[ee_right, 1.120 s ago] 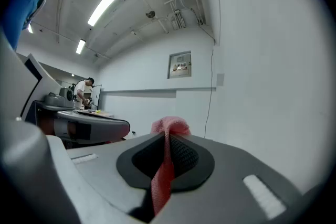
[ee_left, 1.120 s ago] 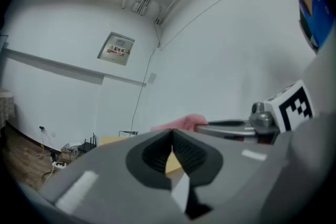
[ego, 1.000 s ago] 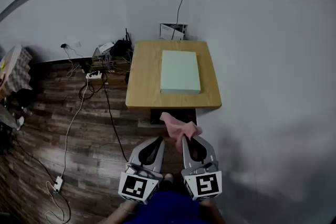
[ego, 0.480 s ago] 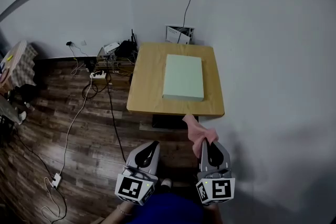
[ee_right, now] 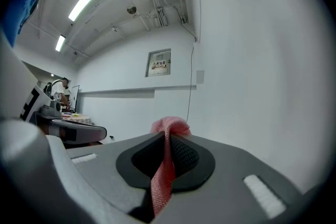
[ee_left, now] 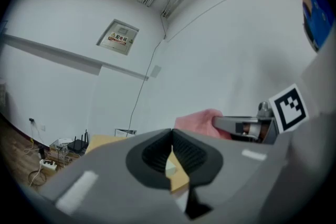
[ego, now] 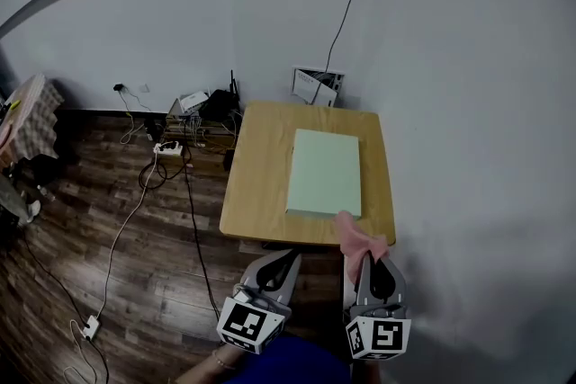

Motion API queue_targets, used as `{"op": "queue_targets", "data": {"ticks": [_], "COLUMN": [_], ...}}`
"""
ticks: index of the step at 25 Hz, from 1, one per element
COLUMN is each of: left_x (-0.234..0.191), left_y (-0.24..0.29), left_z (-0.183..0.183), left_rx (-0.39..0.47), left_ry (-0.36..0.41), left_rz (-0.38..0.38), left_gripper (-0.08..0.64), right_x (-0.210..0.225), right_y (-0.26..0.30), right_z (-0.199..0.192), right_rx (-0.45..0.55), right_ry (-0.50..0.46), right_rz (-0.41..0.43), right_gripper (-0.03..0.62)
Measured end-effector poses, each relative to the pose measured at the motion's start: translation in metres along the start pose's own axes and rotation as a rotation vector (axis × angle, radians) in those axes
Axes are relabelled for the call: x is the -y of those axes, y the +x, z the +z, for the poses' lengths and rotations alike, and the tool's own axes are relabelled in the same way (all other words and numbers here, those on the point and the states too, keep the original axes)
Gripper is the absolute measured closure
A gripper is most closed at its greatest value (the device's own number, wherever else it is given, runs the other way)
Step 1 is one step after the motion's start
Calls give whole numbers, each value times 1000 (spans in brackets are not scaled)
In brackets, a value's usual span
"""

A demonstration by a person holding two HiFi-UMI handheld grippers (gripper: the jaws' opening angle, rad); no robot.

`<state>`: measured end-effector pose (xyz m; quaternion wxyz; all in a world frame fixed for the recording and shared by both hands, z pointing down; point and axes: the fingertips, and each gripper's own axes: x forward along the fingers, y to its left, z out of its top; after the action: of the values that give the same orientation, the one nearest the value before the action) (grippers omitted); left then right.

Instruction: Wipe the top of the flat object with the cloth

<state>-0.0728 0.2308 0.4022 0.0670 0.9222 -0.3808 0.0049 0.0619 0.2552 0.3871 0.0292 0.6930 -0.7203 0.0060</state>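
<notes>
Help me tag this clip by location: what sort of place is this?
Probably a lab or workshop room: wooden table against white walls, router and power strip with loose cables by the wall, exposed ceiling pipes.

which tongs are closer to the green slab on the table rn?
Right. The right tongs, shut on the pink cloth, sit just off the green slab's near right corner. The left tongs, shut and empty, are short of the table's near edge, left of the slab.
</notes>
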Motion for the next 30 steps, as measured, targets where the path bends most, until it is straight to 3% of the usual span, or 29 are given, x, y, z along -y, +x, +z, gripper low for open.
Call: {"op": "queue_targets", "data": {"ticks": [7, 14, 22, 30], "left_x": [-79, -130, -160, -165], "left_y": [71, 118, 160, 206], "left_z": [17, 17, 12, 13], "left_rx": [-23, -51, -77, -80], "left_ry": [10, 15, 9, -14], "left_rz": [-49, -82, -32, 63], "left_gripper": [557, 557, 557, 557], "right_x": [10, 13, 38, 69], "right_y": [100, 167, 220, 271], "right_z": [10, 4, 4, 13], "right_rx": [-9, -17, -28, -38], "right_ry": [6, 26, 12, -12], "right_rz": [-73, -101, -78, 25], "right_gripper": [575, 575, 575, 574]}}
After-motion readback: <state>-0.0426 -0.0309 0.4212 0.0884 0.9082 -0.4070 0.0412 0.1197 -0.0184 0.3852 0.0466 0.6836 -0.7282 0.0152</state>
